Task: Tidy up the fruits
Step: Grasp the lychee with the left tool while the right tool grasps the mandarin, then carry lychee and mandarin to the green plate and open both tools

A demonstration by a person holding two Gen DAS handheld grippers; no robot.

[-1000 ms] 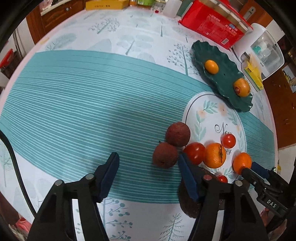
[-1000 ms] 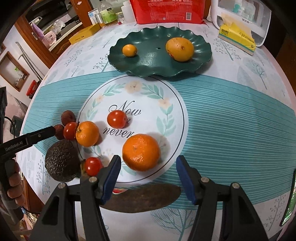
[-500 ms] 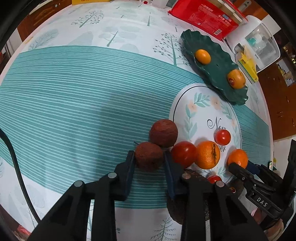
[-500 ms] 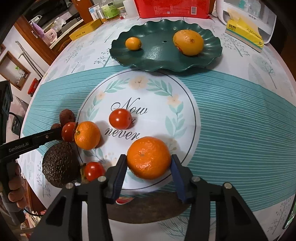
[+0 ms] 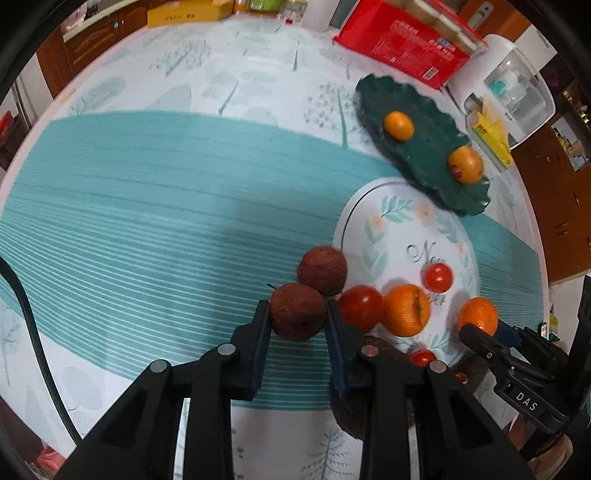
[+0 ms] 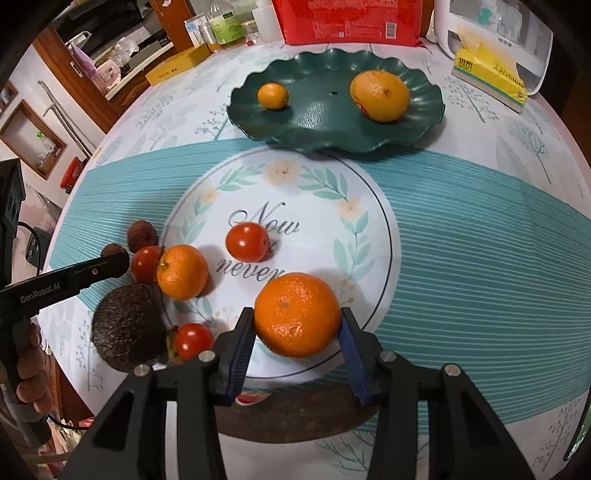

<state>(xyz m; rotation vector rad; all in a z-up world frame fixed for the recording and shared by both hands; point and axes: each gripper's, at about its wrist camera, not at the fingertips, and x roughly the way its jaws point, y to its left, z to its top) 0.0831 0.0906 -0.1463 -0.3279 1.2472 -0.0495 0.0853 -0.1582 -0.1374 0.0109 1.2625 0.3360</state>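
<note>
My left gripper (image 5: 297, 314) is shut on a rough brown round fruit (image 5: 295, 314) on the teal cloth; a second brown fruit (image 5: 322, 271) touches it just beyond. To its right lie a tomato (image 5: 360, 306), a small mandarin (image 5: 406, 310) and a smaller tomato (image 5: 437, 277). My right gripper (image 6: 297, 325) is closing, both pads against a large orange (image 6: 297, 314) on the printed white circle (image 6: 369, 229). A dark green wavy plate (image 6: 314, 122) behind holds a kumquat (image 6: 272, 96) and a yellow-orange fruit (image 6: 380, 96).
An avocado (image 6: 125, 328) and a cherry tomato (image 6: 192, 339) lie at the near left, close to the table edge. A red box (image 6: 351, 18), a yellow tissue pack (image 6: 491, 77), a white appliance (image 6: 517, 33) and bottles (image 6: 221, 26) line the far side.
The left jaws have come together on the nearer brown fruit. The right jaws have narrowed from wide apart until they touch the large orange. Neither fruit has left the table.
</note>
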